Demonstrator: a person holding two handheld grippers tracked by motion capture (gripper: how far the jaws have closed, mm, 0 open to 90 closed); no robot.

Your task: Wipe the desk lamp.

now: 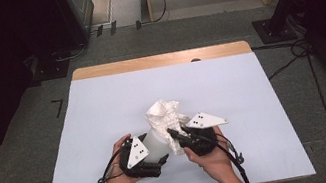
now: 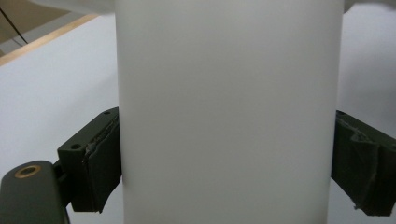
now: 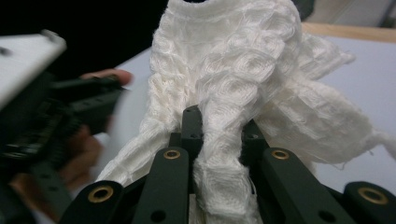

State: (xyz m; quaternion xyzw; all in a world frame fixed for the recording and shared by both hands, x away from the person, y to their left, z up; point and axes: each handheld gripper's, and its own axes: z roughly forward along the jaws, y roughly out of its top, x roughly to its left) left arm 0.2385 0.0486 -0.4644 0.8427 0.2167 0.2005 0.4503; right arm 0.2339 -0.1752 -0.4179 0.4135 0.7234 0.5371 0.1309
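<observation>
A white, matt cylinder-shaped container [image 1: 156, 142] stands near the front middle of the table, and my left gripper [image 1: 152, 150] is shut on it. In the left gripper view the container [image 2: 229, 93] sits between both pads [image 2: 100, 163], which press on its sides. A crumpled white waffle-textured cloth [image 1: 165, 113] rises from the container's top and hangs down its right side. My right gripper [image 1: 173, 132] is shut on a fold of that cloth. In the right gripper view the cloth [image 3: 233, 60] bunches above the right gripper [image 3: 219, 135], with a strip pinched between the jaws.
A white sheet [image 1: 103, 107] covers the table, with a wooden strip [image 1: 160, 60] along the far edge. Grey carpet surrounds it. Black stands [image 1: 271, 26] and cables [image 1: 321, 94] lie at the right and far left.
</observation>
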